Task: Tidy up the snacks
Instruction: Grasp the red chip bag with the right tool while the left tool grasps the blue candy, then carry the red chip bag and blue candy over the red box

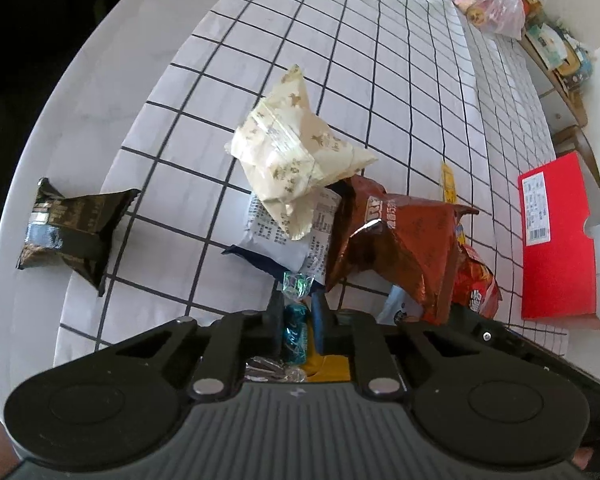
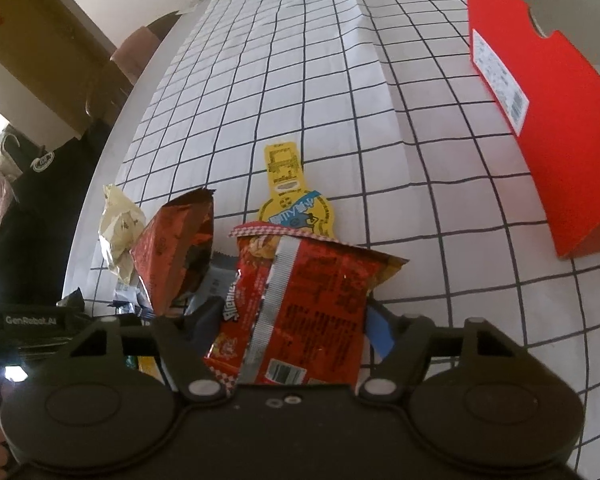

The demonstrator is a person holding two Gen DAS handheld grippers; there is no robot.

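Observation:
My left gripper (image 1: 297,312) is shut on a small teal wrapped candy (image 1: 296,332) near the table's front. Just beyond lies a pile: a cream star-print packet (image 1: 292,152) on a white printed packet (image 1: 284,236), and a brown foil bag (image 1: 396,240). A dark packet (image 1: 68,228) lies apart at the left. My right gripper (image 2: 290,320) is shut on a red snack bag (image 2: 300,312), which lies between its fingers. A yellow bottle-shaped packet (image 2: 290,196) lies behind it. A red-brown bag (image 2: 176,248) and the cream packet (image 2: 120,228) sit to the left.
A red cardboard box (image 1: 560,240) stands at the right, also in the right wrist view (image 2: 540,92). A white grid-pattern cloth (image 1: 380,60) covers the round table. A pink plastic bag (image 1: 488,0) sits at the far edge. Shelves with goods stand at far right.

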